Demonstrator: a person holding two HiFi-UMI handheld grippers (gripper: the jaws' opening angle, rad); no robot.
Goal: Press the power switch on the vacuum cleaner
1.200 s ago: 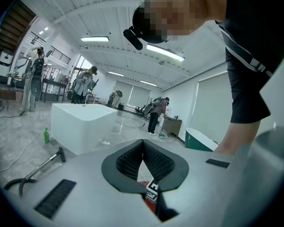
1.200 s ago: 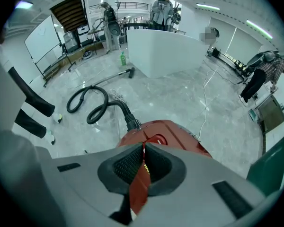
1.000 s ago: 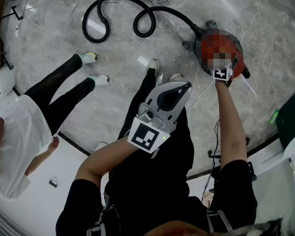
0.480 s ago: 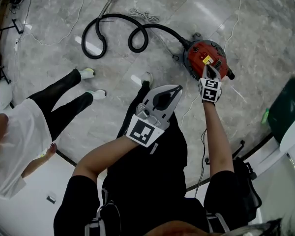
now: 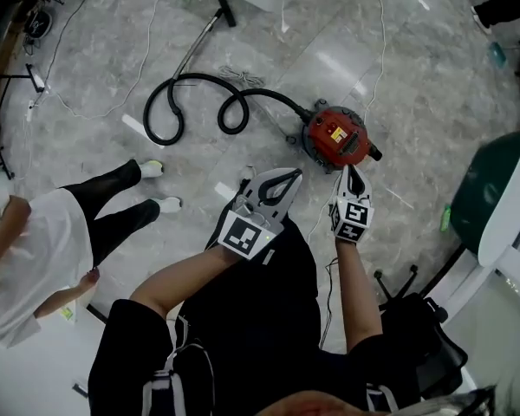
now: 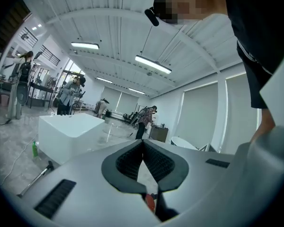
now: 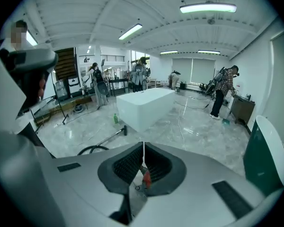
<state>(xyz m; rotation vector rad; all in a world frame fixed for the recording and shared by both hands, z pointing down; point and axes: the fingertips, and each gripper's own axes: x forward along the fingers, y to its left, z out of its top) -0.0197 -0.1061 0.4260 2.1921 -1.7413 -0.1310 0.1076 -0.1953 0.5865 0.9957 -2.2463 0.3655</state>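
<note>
Left gripper (image 5: 292,174) and right gripper (image 5: 350,172) are both clenched and empty. The yellow label (image 5: 335,131) on the red vacuum cleaner (image 5: 351,146) is illegible.

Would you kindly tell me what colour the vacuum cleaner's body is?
The vacuum cleaner is red, with a yellow label on top; best seen in the head view.

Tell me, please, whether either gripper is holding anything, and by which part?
Nothing is held. The left gripper and the right gripper both have their jaws closed together on nothing; the vacuum cleaner sits on the floor, in neither gripper.
</note>
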